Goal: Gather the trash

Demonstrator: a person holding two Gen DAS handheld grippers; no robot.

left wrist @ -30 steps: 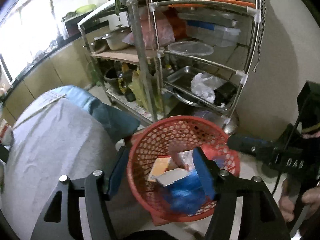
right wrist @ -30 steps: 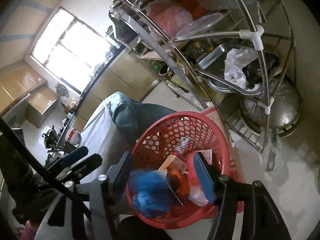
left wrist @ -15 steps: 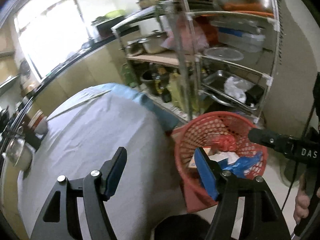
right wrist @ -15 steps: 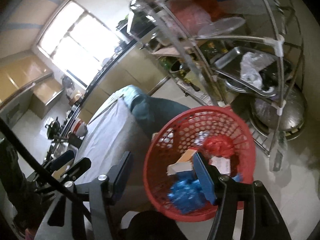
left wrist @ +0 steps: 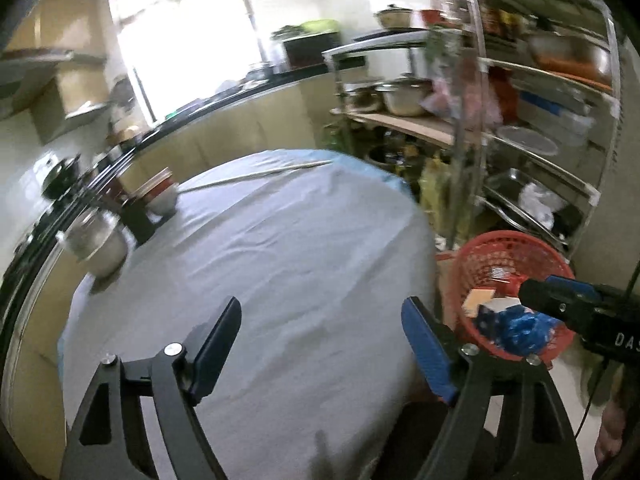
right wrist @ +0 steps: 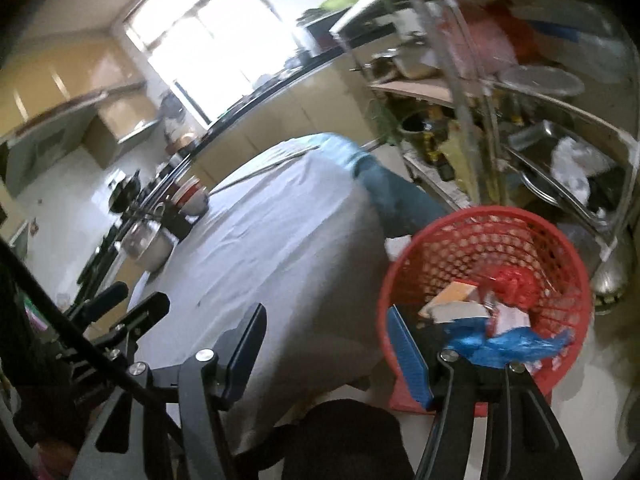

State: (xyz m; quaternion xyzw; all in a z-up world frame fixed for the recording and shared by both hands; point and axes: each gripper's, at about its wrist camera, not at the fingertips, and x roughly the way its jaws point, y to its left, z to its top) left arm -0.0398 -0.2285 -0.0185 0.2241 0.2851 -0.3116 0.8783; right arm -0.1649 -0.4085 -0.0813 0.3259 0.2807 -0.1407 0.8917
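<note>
1. Left gripper has swung off the red plastic mesh basket to the grey-clothed tabletop, jaws opening, empty.
2. Right gripper: jaws spread, empty, basket now right, holding blue crumpled plastic bag.

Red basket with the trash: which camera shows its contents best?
The right wrist view: the red basket fills the lower right, open side up, with its blue bag visible. The left wrist view shows it smaller at the edge, partly behind the right tongs.
</note>
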